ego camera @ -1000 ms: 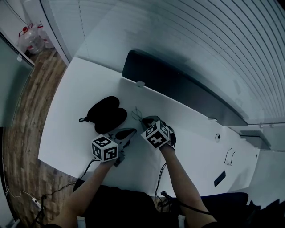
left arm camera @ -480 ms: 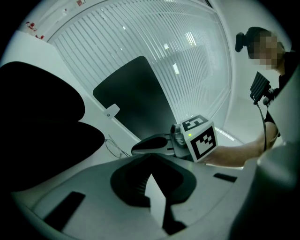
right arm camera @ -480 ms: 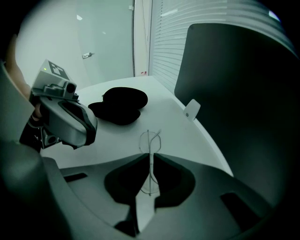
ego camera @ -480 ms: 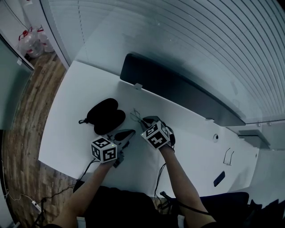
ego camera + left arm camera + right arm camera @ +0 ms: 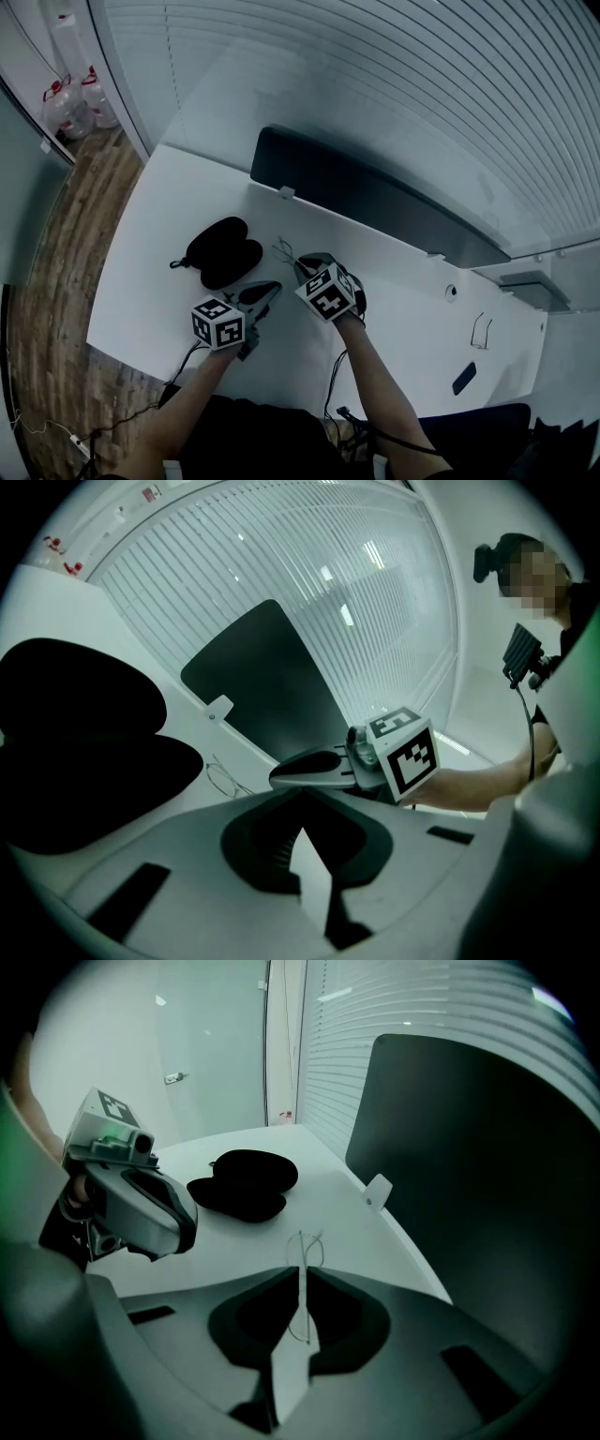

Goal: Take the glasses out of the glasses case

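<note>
The black glasses case [image 5: 223, 251] lies open on the white table [image 5: 150, 281], both halves showing as dark ovals, also in the left gripper view [image 5: 75, 752] and the right gripper view [image 5: 246, 1183]. Thin wire-framed glasses [image 5: 305, 1249] hang between the shut jaws of my right gripper [image 5: 301, 1277], just right of the case and above the table [image 5: 284, 249]. The right gripper [image 5: 300, 264] points steeply down. My left gripper [image 5: 272, 287] sits low beside it, near the case's front edge, jaws shut with nothing between them [image 5: 300, 801].
A long dark panel [image 5: 375, 197] stands along the table's back edge with white clips at its foot. A small dark object [image 5: 462, 377] and a wire loop [image 5: 482, 330] lie at the far right. Cables hang off the front edge; wooden floor [image 5: 56, 281] is on the left.
My right gripper has risen slightly with the glasses in it. The case and the left gripper stay where they were.
</note>
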`<state>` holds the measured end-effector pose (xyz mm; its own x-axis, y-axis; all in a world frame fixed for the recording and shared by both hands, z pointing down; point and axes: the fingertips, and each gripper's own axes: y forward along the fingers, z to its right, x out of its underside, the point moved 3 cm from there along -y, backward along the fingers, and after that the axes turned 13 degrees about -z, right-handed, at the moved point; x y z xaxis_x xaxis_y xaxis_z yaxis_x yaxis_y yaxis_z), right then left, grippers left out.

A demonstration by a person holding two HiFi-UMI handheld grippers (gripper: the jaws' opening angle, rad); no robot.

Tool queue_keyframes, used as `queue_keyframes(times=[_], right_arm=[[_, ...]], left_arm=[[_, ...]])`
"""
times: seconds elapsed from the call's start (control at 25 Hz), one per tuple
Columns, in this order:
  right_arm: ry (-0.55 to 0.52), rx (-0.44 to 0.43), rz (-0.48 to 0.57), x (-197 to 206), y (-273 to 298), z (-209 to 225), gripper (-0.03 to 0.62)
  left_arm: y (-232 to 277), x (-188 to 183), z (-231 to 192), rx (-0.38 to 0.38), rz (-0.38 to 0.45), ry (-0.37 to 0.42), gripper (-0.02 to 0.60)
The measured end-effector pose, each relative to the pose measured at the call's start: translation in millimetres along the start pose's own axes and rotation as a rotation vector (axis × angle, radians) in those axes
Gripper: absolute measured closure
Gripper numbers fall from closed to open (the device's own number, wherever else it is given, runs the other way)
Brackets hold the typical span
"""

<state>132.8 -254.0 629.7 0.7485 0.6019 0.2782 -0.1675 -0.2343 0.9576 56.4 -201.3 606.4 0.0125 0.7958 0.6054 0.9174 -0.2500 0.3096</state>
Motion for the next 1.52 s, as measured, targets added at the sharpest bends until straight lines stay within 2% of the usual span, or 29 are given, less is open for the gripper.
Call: queue_keyframes(times=[0.44,0.68,1.08,1.52], right_arm=[[0.095,0.005,0.078,6.7,-17.6,-11.6,0.572],[0.287,-0.057,0.221,6.0,-33.6,-20.3,0.573],[0.51,-0.134,0.404,19.9,-51.0,-37.5,0.574],[0.59,-0.185,0.451,45.0,-55.7,-78.6,0.574]], left_arm=[[-5.9,0.7,4.5,-0.053,0.0,0.012,0.571],[-15.5,2.5,10.0,-0.069,-0.012,0.033,0.571],[-22.8,10.0,25.4,-0.073,-0.043,0.073,0.571],[-34.3,27.3,46.3,-0.127,-0.02,0.104,0.571]])
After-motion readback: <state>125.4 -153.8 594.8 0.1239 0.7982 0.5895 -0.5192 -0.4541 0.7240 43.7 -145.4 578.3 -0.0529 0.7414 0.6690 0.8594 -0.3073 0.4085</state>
